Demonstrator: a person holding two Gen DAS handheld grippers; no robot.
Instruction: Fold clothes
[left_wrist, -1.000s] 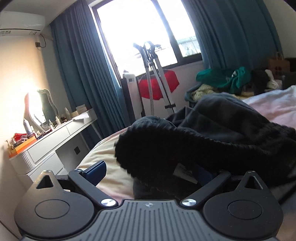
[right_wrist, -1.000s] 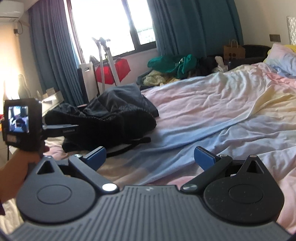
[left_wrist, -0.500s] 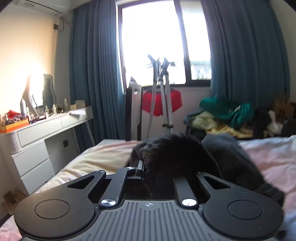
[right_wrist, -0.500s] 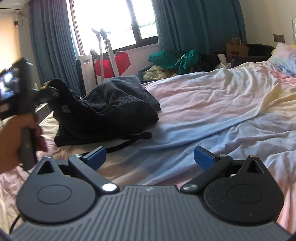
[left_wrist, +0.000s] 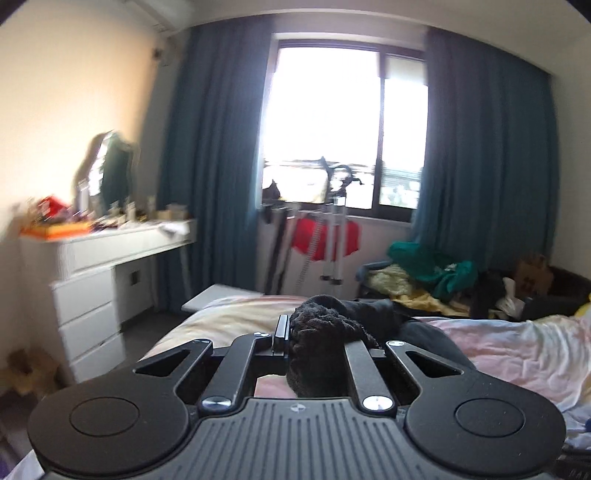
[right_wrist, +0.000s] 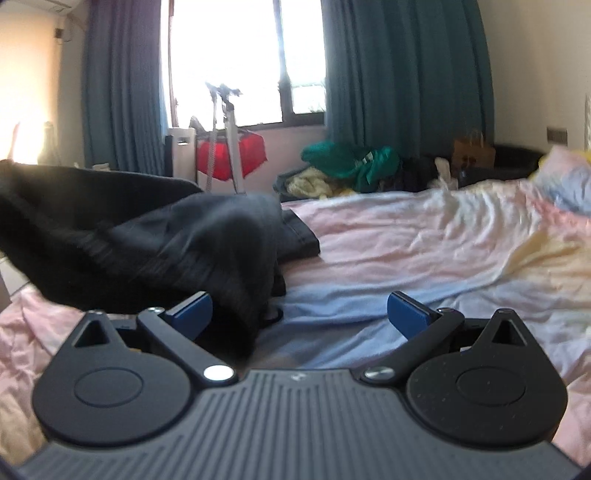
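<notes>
I had the left gripper (left_wrist: 317, 332) clamped on a bunched fold of the black knit garment (left_wrist: 325, 343), its fingers drawn close with the fabric pinched between them and raised above the bed (left_wrist: 517, 350). The right gripper (right_wrist: 299, 310) stood wide apart and held nothing; a hanging part of the garment (right_wrist: 147, 251) draped just beside its left fingertip (right_wrist: 190, 312), above the pastel sheet (right_wrist: 424, 236).
</notes>
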